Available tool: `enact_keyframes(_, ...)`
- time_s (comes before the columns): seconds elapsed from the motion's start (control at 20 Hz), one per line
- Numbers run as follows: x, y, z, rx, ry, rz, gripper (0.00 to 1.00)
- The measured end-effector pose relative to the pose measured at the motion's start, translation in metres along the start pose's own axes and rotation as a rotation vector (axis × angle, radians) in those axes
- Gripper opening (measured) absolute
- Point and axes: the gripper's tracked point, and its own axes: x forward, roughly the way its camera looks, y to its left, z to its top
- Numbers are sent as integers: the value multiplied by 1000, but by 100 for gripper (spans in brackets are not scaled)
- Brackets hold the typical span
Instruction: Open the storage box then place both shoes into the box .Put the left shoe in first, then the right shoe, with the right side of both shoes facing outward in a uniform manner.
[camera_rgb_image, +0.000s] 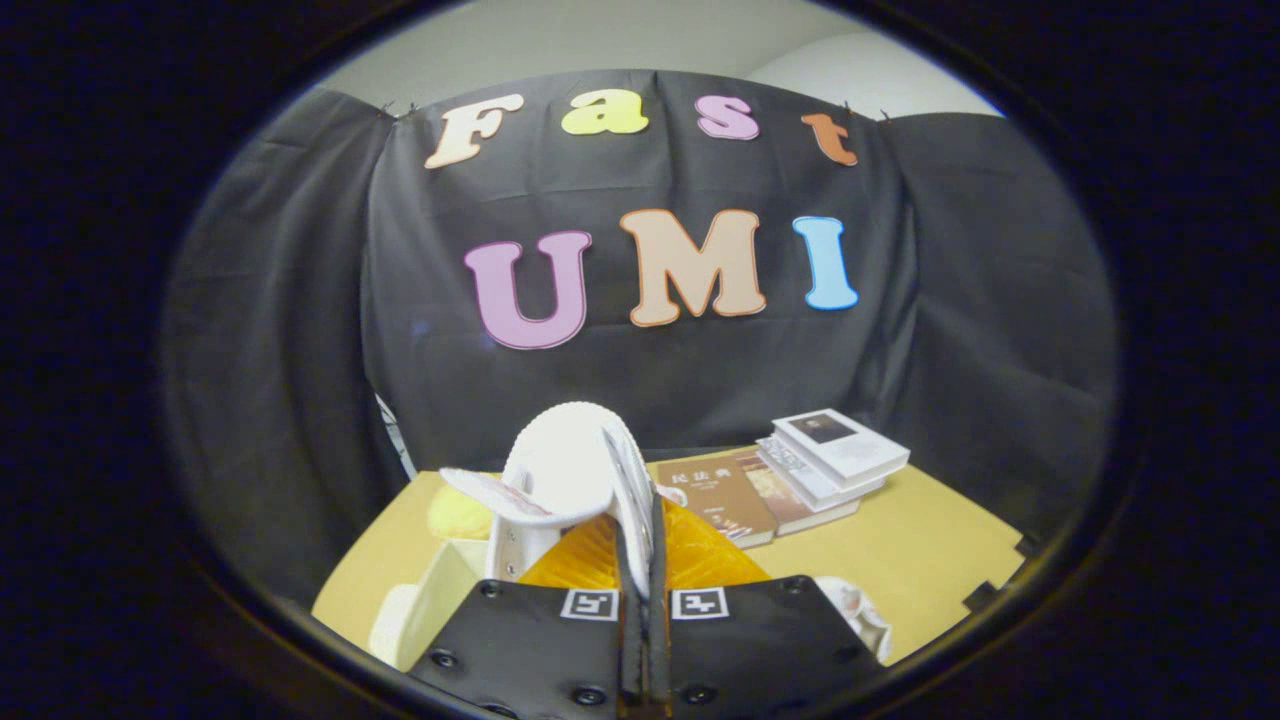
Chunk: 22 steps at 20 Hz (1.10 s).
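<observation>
Nearest, the tool (645, 600), fingers drawn almost together with only a thin slit between them, pinched on a thin white edge of the shoe (570, 470). Both fingers (632, 570) pressing on that edge, one from each side. Shoe lifted clear of the bench (930, 560), held upright above and just ahead of the fingertips, white, with a ribbed rounded sole rim at the top and a loose flap sticking out to the left. Which shoe of the pair, left or right, cannot be told from this angle.

Just below and to the left of the held shoe, a pale cream storage box (435, 600), its wall and inner corner showing, apparently open at the top; lid position not clear. Beside it toward the left, a soft yellow patch on the bench, too blurred to name.

To the right of the tool's body, low on the bench, part of a second white shoe (860, 615), mostly hidden behind the tool, lying apart from the box.

Farther back on the tan bench, a brown book (715, 495) lying flat, just beyond the held shoe. Right of it and touching, a stack of books (835, 460) with pale covers, piled slightly askew, near the bench's far edge.

Behind all, black cloth draped as the booth wall (300, 300), meeting the bench's rear edge.
</observation>
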Motion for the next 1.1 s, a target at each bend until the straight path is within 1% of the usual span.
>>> enact_keyframes(0.1,4,19,-28,29,50,-18,5)
enact_keyframes(0.25,18,36,-72,-18,140,-60,5)
enact_keyframes(0.3,25,42,-90,-40,190,-60,5)
enact_keyframes(0.45,36,62,-134,-88,366,-24,6)
enact_keyframes(0.55,45,58,-136,-46,393,-34,6)
enact_keyframes(0.6,45,58,-141,-13,429,-33,6)
enact_keyframes(0.7,39,63,-145,15,453,-31,6)
enact_keyframes(0.9,22,69,-144,23,466,-31,6)
enact_keyframes(1.0,12,63,-156,31,525,-44,6)
enact_keyframes(1.1,10,56,-174,3,585,-75,6)
